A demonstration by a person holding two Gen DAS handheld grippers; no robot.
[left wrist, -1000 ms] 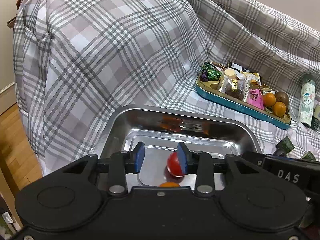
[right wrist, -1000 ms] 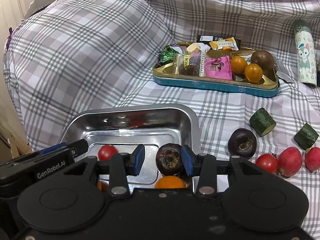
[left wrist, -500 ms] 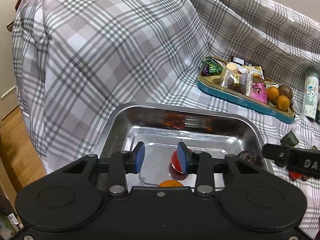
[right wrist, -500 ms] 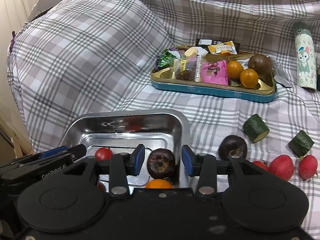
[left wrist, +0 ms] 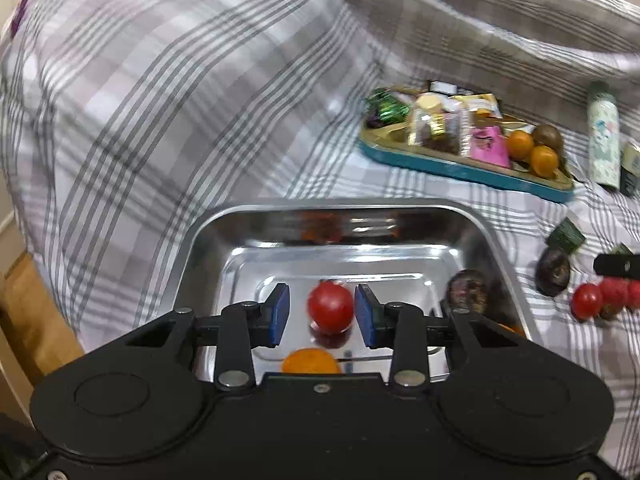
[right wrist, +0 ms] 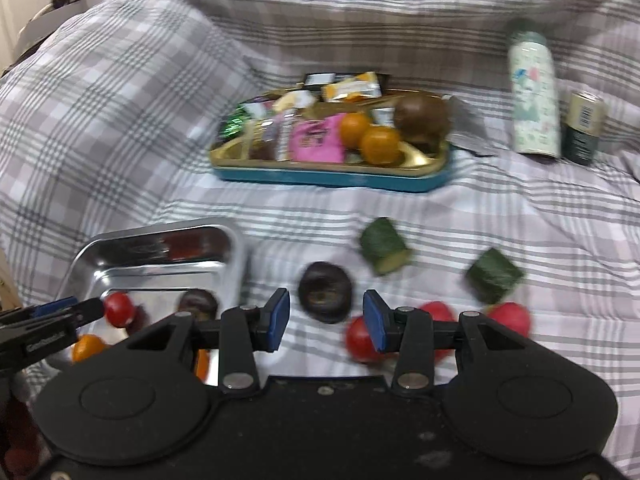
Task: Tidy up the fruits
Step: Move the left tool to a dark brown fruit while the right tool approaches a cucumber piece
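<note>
left gripper (left wrist: 320,314) fingers spread, nothing pinched; it hangs over the steel tray (left wrist: 208,236). red tomato (left wrist: 330,307) sits on the tray floor in line with the gap between the blue pads (left wrist: 279,314), whether they touch it i can't tell. orange fruit (left wrist: 310,361) on the tray floor at its near edge, dark round fruit (left wrist: 467,291) against the tray's right wall.

right gripper (right wrist: 324,316) fingers also apart and empty, over the plaid cloth (right wrist: 120,128) just off the tray's right edge. second dark fruit (right wrist: 325,297) lies on the cloth in line with that gap, not gripped. second red tomato (right wrist: 362,338) just right of it, partly behind the right pad. two red radish-like pieces (right wrist: 510,318) further right, blurred. two green cut chunks (right wrist: 383,246) on the cloth behind the dark fruit.

teal-and-gold snack tray (right wrist: 328,182) toward the far edge of the cloth, holding wrapped snacks, two small oranges (right wrist: 380,145) and a brown round fruit (right wrist: 420,118). white printed bottle (right wrist: 534,92) and a small dark can (right wrist: 584,128) stand at the far right. right view is motion-blurred.
</note>
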